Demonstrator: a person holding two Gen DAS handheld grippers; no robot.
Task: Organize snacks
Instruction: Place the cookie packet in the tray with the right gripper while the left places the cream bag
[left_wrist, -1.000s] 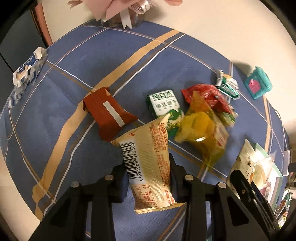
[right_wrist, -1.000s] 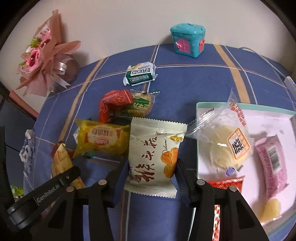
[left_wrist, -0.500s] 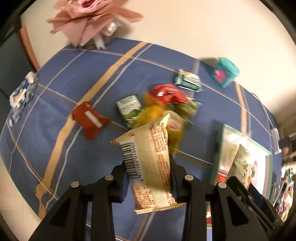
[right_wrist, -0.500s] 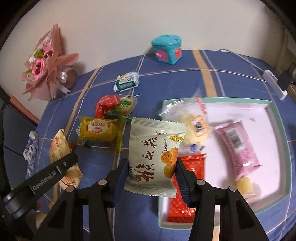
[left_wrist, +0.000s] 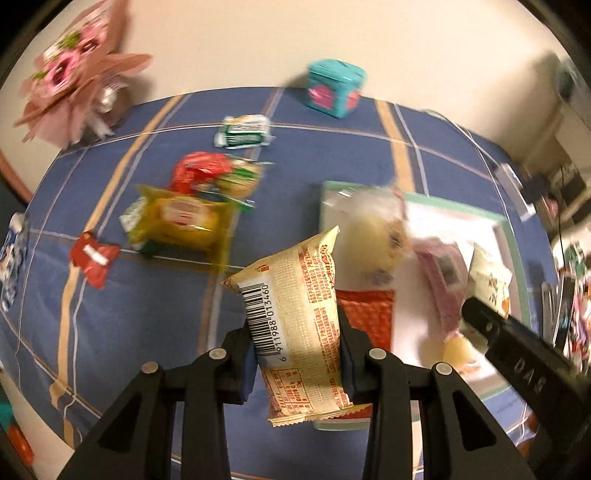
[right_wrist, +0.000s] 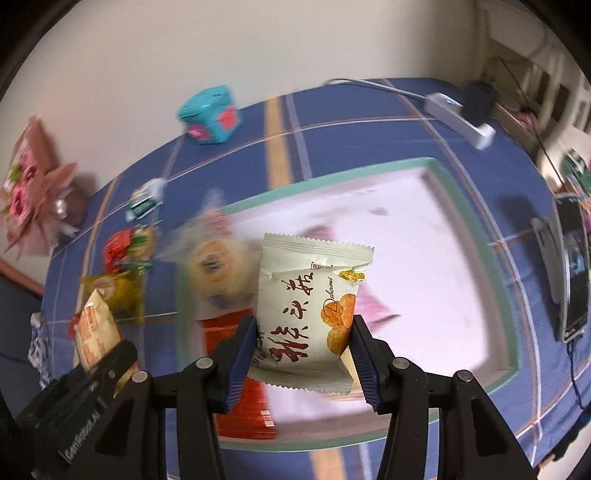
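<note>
Left gripper (left_wrist: 297, 349), black two-finger tool, pinches a tan crinkle-edged snack packet with barcode (left_wrist: 295, 314) across its lower half; the pads dent the sides a little. Right gripper (right_wrist: 303, 350), same build with blue ribbed pads, clamps a cream foil snack pouch with brown lettering and an orange cracker print (right_wrist: 306, 314), likewise low on the body. Both packets are off the cloth: the cream one hangs over the white tray with mint-green rim (right_wrist: 513, 295), the tan one at the tray's near-left corner, about 7 o'clock of it.

Handling, judged: both are light, air-puffed, slick film pouches with soft, crushable contents. Side pinch on the pillow body looks fine; squeeze harder and the crackers may crack or the seal may pop. The serrated end seams are stiffer, a safer hold if the film slips.

Already in the tray: a clear wrapper with a pale round pastry (right_wrist: 214, 266) at 9 o'clock, a flat red glossy sachet (right_wrist: 236, 369) at 7, a pink packet (left_wrist: 443, 280) mid-tray, mostly hidden in the right view. Blurred, so little detail.

On the blue plaid tablecloth (left_wrist: 147, 314), left of the tray: a yellow transparent bag (left_wrist: 181, 221), a red crumpled wrapper (left_wrist: 199, 170) against a green-and-clear biscuit pack (left_wrist: 240, 177), a small green-white packet (left_wrist: 243, 131) towards 11 o'clock, and a small dark-red folded sachet (left_wrist: 94, 258) at 9.

Not snacks: a teal plastic house-shaped box (left_wrist: 334, 88) at 12 and a pink paper flower bouquet (left_wrist: 74, 81) at 10.
</note>
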